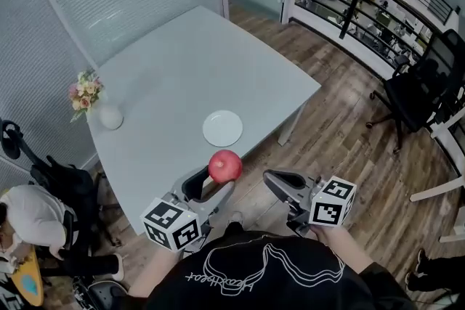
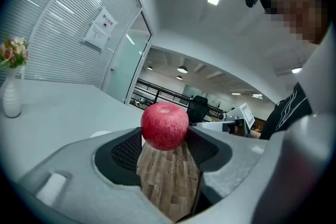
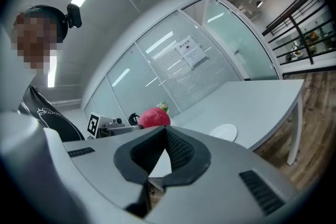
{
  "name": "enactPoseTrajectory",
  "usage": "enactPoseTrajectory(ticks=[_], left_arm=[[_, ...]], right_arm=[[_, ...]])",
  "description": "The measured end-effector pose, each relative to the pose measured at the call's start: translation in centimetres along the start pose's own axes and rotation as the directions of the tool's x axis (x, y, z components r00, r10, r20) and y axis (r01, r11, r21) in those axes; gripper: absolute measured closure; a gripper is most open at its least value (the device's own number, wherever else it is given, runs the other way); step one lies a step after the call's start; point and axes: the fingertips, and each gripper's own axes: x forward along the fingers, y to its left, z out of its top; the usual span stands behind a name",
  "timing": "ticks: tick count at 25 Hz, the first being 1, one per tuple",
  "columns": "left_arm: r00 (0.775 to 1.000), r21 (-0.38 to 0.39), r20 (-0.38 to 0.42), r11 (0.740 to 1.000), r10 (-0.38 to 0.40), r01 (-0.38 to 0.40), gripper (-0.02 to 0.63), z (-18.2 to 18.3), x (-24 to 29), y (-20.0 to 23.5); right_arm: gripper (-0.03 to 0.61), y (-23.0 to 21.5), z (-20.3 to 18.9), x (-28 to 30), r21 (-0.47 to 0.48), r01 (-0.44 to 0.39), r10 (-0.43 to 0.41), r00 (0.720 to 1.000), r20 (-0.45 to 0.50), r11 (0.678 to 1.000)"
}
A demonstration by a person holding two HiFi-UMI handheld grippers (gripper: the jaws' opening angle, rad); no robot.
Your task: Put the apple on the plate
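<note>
A red apple (image 1: 225,166) sits between the tips of my left gripper (image 1: 218,181), which is shut on it just off the table's near edge. In the left gripper view the apple (image 2: 165,126) fills the gap between both dark pads, over wooden floor. A white plate (image 1: 222,128) lies on the pale grey table (image 1: 182,62) near that edge, just beyond the apple. My right gripper (image 1: 275,181) hangs to the right, over the floor, shut and empty. The right gripper view shows its tips (image 3: 164,131) meeting, with the apple (image 3: 154,118) and the plate (image 3: 227,131) behind.
A white vase (image 1: 110,117) with flowers stands at the table's left edge. A black office chair (image 1: 418,94) is on the wooden floor to the right, with shelving behind it. Another person (image 1: 25,218) sits low at the left.
</note>
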Motion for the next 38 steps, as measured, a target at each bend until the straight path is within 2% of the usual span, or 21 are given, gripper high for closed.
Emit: enactPoseTrajectory(ticks=[7, 13, 18, 25, 32, 38], left_arm=[[0.999, -0.011, -0.036, 1.000, -0.026, 0.026, 0.337, 1.6, 3.4, 6.7], [0.997, -0.025, -0.068, 0.999, -0.031, 0.029, 0.337, 1.6, 6.4, 11.7], [0.994, 0.028, -0.111, 1.000, 0.002, 0.001, 0.337, 1.0, 9.2, 15.6], [0.990, 0.049, -0.143, 0.999, 0.014, -0.007, 0.337, -0.9, 12.2, 18.7], [0.984, 0.181, -0.158, 0.982, 0.078, -0.049, 0.337, -3.5, 14.9, 22.0], [0.977, 0.188, -0.201, 0.981, 0.077, -0.038, 0.337, -5.9, 17.0, 22.7]], right_arm=[[0.571, -4.4, 1.8, 4.6, 0.033, 0.058, -0.058, 0.998, 0.000, 0.998], [0.571, -7.9, 2.6, 7.1, 0.065, 0.107, -0.108, 0.994, 0.007, 0.992], [0.571, -10.9, 2.7, 8.2, 0.100, 0.153, -0.154, 0.988, 0.007, 0.983], [0.571, -13.1, 1.2, 7.7, 0.145, 0.217, -0.220, 0.976, 0.003, 0.965], [0.571, -14.9, -1.6, 6.7, 0.213, 0.278, -0.281, 0.960, -0.016, 0.937], [0.571, -15.9, -2.9, 5.1, 0.264, 0.313, -0.323, 0.946, -0.006, 0.912]])
